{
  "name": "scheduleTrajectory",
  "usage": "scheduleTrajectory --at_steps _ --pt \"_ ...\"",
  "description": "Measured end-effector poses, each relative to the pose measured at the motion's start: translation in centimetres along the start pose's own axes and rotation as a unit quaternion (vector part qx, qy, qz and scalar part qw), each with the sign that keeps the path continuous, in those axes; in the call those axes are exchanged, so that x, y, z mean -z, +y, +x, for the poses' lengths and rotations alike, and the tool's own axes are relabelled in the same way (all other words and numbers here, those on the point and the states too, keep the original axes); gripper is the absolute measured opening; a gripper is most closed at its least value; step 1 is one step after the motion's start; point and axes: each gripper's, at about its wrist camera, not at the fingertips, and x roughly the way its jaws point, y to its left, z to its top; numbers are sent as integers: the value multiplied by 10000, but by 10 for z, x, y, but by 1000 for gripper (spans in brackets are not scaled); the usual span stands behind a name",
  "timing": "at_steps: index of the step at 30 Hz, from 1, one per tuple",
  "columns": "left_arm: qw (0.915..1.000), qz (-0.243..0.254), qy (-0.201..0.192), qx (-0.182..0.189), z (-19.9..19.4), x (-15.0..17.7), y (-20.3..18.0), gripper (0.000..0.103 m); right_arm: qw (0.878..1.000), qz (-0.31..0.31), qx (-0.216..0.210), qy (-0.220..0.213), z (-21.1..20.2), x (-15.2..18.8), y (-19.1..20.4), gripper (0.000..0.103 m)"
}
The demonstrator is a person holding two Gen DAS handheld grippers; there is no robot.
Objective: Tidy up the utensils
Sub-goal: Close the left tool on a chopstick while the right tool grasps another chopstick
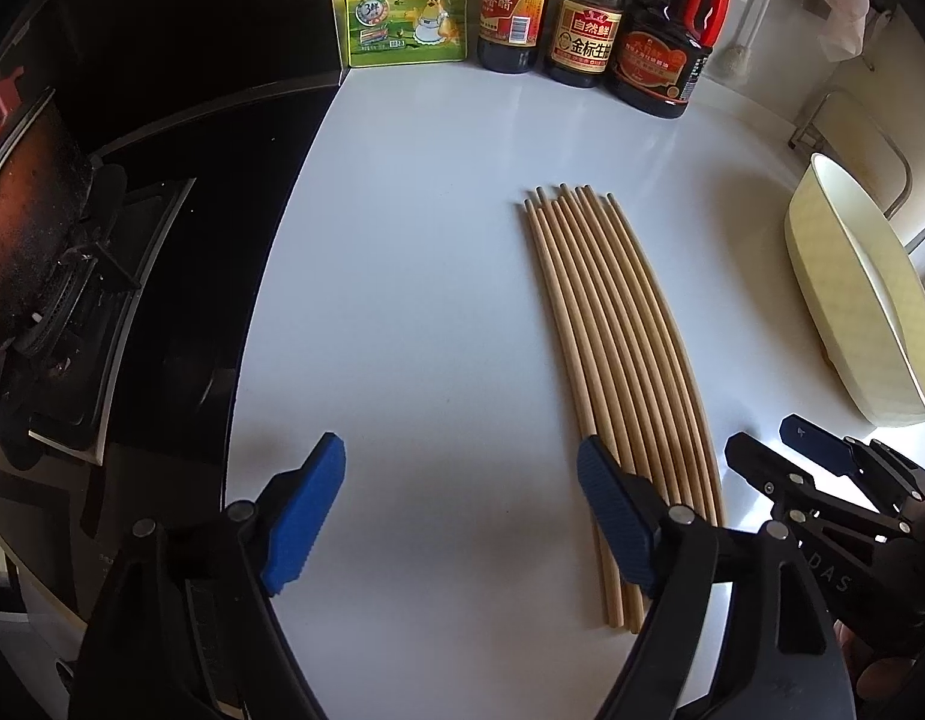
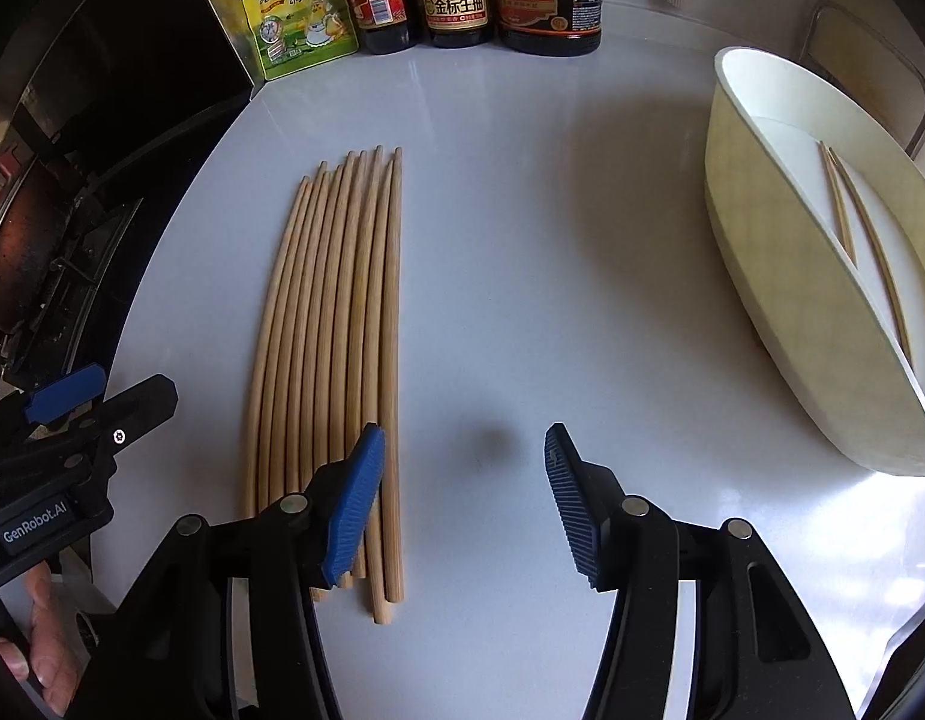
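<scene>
left tool (image 1: pixel 459 516) jaws wide apart, nothing held | right tool (image 2: pixel 462 501) jaws apart, nothing held | wooden chopsticks (image 2: pixel 336 360) lie in a flat row on white tabletop (image 2: pixel 522 240) between the tools' views | cream bin (image 2: pixel 780 312) at right holds two chopsticks (image 2: pixel 855 240)
</scene>
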Motion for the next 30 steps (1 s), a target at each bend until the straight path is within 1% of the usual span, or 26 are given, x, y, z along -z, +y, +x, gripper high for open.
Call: scheduleTrajectory --at_steps 8,14,30 --pt "9999 -67 77 42 11 3 -1 78 9994 -280 218 37 9 -1 8 53" --pt "9998 -117 57 131 13 2 -2 78 9992 -329 215 78 11 0 9 53" --pt "9997 92 153 147 27 1 -16 78 9994 -154 292 47 12 -3 -7 53"
